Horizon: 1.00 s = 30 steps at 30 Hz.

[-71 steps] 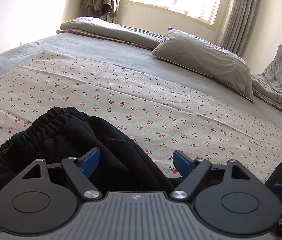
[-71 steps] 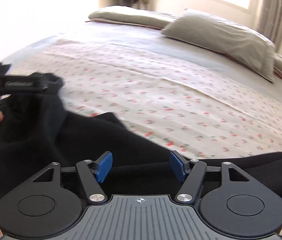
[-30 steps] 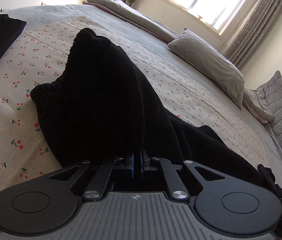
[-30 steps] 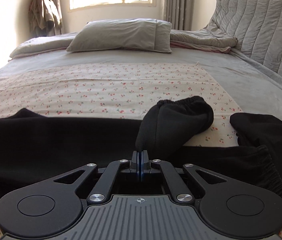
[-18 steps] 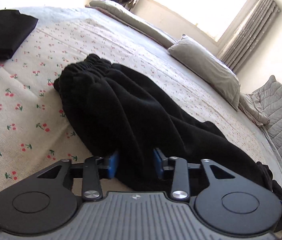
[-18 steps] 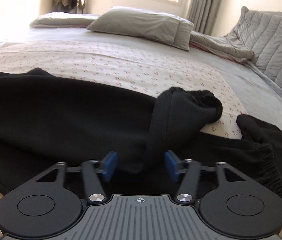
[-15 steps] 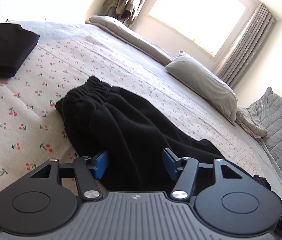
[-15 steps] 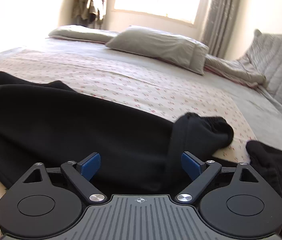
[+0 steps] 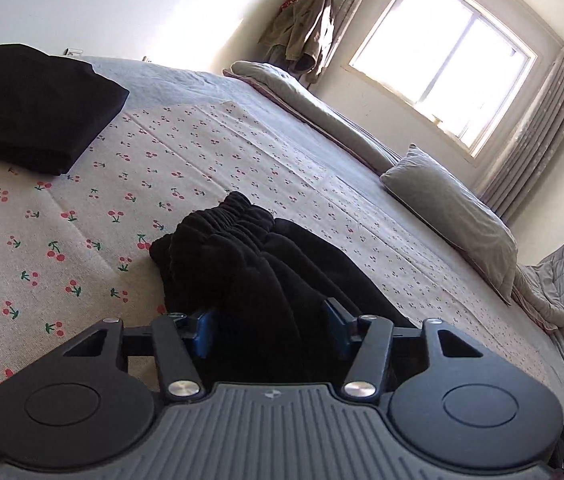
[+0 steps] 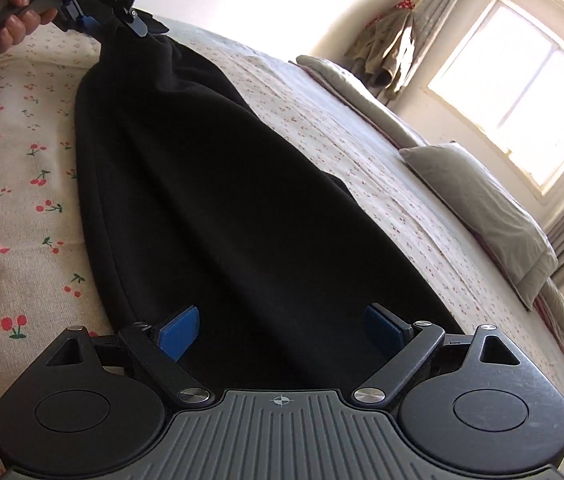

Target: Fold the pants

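Left gripper (image 9: 267,332) jaws closing, bunched black fleece pants (image 9: 257,264) between, right gripper (image 10: 284,330) wide above pants.

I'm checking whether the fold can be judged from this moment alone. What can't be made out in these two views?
- Left wrist view: whether the left gripper, its jaws closing, presses the black pants; the dark cloth hides the pads' contact.
- Both views: the pants' leg ends, cut off behind the gripper bodies.
- Right wrist view: what lies under the right gripper; the cloth covers the bedspread.
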Each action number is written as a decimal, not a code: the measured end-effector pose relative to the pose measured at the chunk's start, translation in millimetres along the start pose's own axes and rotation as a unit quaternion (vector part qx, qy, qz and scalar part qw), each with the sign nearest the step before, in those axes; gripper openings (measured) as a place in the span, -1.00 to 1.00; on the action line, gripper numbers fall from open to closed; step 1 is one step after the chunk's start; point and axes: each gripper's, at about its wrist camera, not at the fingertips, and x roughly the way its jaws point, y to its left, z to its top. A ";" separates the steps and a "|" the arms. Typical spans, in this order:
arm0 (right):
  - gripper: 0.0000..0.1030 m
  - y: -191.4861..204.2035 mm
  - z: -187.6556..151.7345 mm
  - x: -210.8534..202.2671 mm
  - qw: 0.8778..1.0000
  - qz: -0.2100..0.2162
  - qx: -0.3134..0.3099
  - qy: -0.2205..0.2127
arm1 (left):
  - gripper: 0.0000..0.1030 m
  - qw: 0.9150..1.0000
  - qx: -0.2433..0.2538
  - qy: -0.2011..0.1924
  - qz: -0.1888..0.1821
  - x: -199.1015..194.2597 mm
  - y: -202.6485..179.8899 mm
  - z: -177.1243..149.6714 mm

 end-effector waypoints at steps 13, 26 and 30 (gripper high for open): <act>-0.93 -26.5 34.7 -32.7 0.996 0.059 0.064 -0.006 | -0.65 0.999 0.030 -0.045 -0.007 -0.2 -4.1 29.9; -0.93 7.7 20.7 -18.1 0.981 0.140 0.069 0.116 | -0.47 0.985 0.094 0.122 0.078 11.9 22.2 4.6; -0.72 -5.6 23.4 -23.3 0.976 0.149 0.112 0.113 | 0.07 0.987 0.095 0.085 0.096 -3.4 17.3 6.5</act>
